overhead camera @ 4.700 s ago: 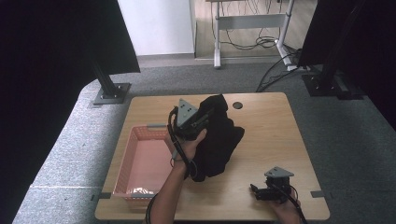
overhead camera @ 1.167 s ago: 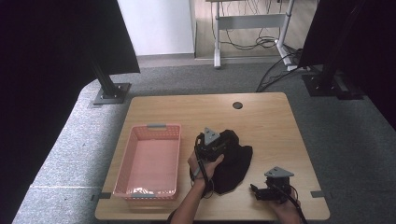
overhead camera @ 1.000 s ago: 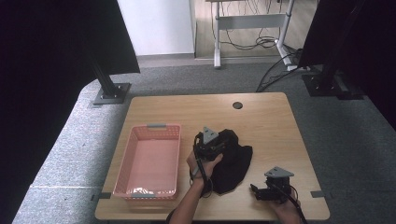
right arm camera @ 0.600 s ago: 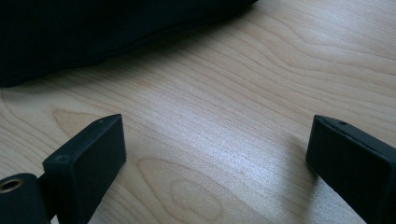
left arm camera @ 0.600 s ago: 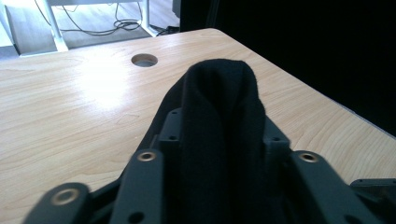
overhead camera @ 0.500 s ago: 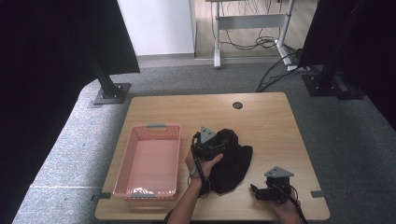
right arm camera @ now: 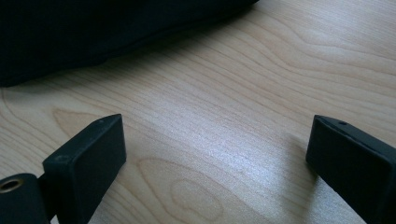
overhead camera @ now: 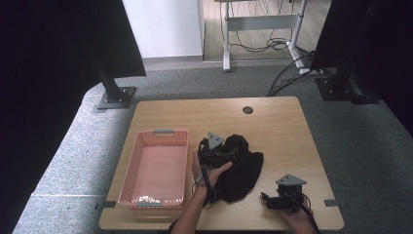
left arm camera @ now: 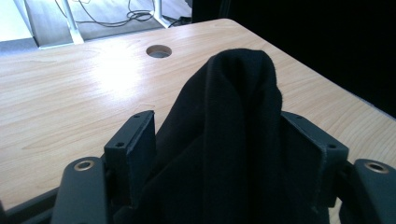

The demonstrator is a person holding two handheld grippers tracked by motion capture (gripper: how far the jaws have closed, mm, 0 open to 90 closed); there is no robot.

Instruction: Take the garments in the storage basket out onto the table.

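Observation:
A black cloth (overhead camera: pixel 241 168) lies crumpled on the wooden table (overhead camera: pixel 272 122), just right of the pink basket (overhead camera: pixel 160 131). My left gripper (overhead camera: pixel 229 155) rests at the cloth's left edge, a hand around it. In the left gripper view a raised fold of the cloth (left arm camera: pixel 238 116) stands between the jaws of the left gripper (left arm camera: pixel 219 135). They have just been opening, and the left pad stands off the fabric. My right gripper (overhead camera: pixel 265 199) sits low near the front right edge. In its own view the right gripper (right arm camera: pixel 215 140) is open over bare wood, the cloth (right arm camera: pixel 93 28) just beyond.
The pink basket holds a small pale scrap (overhead camera: pixel 143 200) at its near end. A round cable hole (overhead camera: pixel 248 110) lies at the back of the table. Black stands and desk legs with cables rise from the grey carpet beyond.
Since the oldest frame the left gripper has brought the cloth down from above the table onto its middle. Over the last second the hand has barely moved. The right gripper has stayed put.

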